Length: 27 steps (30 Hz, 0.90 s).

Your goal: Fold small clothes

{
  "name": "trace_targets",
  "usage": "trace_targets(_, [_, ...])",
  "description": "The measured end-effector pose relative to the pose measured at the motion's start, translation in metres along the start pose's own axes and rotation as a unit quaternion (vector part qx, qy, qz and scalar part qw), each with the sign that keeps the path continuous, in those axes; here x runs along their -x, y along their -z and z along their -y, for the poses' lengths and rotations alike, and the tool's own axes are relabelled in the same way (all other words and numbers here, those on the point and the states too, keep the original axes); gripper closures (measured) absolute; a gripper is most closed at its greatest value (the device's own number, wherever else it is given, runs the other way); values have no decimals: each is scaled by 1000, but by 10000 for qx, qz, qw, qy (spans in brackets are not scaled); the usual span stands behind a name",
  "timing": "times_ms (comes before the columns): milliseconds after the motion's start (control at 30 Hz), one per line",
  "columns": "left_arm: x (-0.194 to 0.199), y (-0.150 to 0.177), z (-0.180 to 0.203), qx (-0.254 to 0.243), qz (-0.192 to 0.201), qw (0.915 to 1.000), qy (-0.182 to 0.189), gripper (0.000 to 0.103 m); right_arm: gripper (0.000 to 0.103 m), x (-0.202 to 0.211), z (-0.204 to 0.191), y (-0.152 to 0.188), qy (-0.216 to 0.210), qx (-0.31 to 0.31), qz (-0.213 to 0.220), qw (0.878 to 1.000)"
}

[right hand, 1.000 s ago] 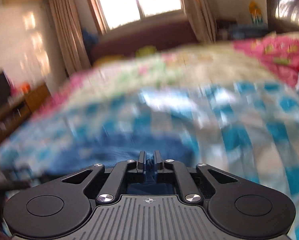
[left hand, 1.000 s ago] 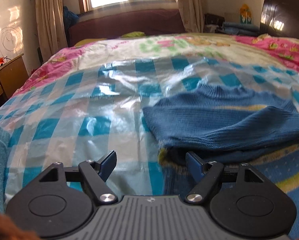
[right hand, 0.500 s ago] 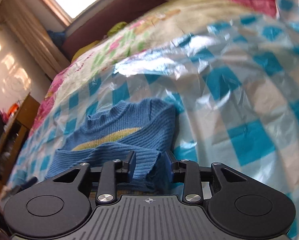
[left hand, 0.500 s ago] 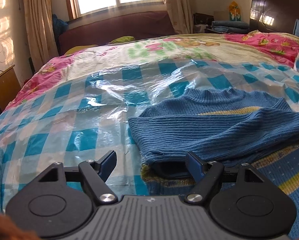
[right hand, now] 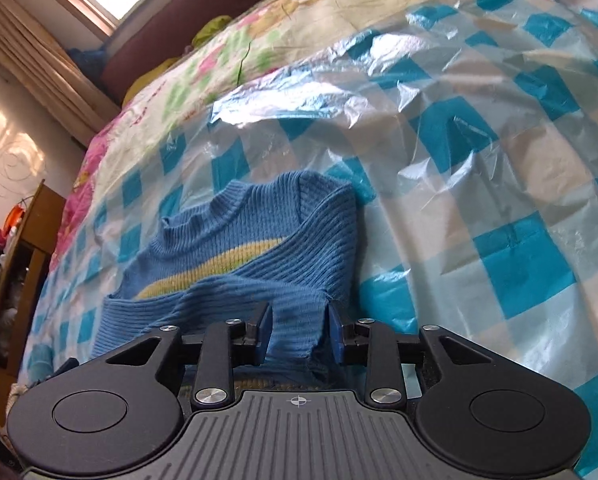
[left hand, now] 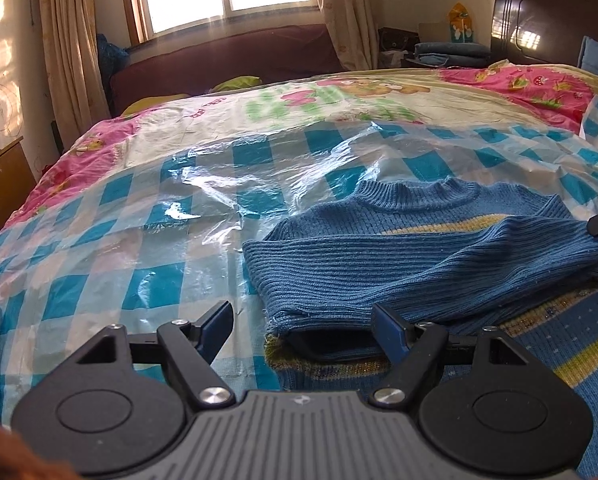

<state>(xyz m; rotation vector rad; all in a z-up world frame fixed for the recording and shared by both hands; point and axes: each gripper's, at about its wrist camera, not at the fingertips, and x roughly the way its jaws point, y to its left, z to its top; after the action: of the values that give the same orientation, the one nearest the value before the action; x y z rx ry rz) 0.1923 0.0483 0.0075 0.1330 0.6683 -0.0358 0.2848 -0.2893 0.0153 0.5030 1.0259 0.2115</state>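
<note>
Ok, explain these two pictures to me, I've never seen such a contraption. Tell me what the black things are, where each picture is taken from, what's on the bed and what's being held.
There is no robot here. A person holds a two-finger gripper in each hand, and each carries a camera looking out along its fingers.

One picture is from the left gripper, the other from the right gripper; the black shapes at the bottom are the grippers themselves.

On the bed lies a blue-checked plastic sheet, and on it a small blue sweater with yellow stripes, one sleeve folded across its front.

The left gripper is wide open and holds nothing. The right gripper's jaws are closing, with the sleeve's cuff between them, but the pads do not seem to press on it.
</note>
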Motion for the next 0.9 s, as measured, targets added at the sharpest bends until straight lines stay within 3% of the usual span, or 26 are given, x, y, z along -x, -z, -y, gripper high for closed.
trace_targets(67, [1,0,0,-61,12,10000,0,23,93,5,-2,-1,96,94,92,9999])
trace_targets(133, [1,-1,0,-65,10,10000,2,23,99,9,-5,-4,6,168,160,9997])
trace_targets(200, [1,-2,-1,-37,18,10000,-19,23,100,14,-12,-10,-186,207,302,9992])
trace_targets(367, [9,-6,-6,42,147,9999,-14,23,100,57,-39,-14,-1226,571,1121,9844])
trace_targets(400, [8,-6,-7,38,143,9999,-17,23,100,63,-41,-11,-1222,671,1228,9826])
trace_targets(467, [3,-3,-9,25,47,10000,-68,22,100,59,-36,-6,-992,801,1253,9839])
trace_targets(500, [0,-2,-9,29,-19,9999,-104,22,100,47,-31,-6,-726,883,1066,9877])
trace_targets(567, [-6,2,-9,31,-174,9997,-142,22,95,24,-20,-4,218,963,821,9917])
trace_targets(633, [-6,6,-9,4,-230,9996,-170,22,95,13,-10,-2,631,914,684,9915])
trace_targets(767, [-4,5,-9,-78,-180,9997,-172,22,94,32,-15,1,478,887,1075,9891])
trace_targets(833, [-5,-2,-9,55,-81,9999,-116,22,94,35,-32,3,444,1266,1207,9836])
trace_targets(900, [-10,-10,-7,180,-16,9998,-76,22,94,27,-49,6,149,1595,1090,9811])
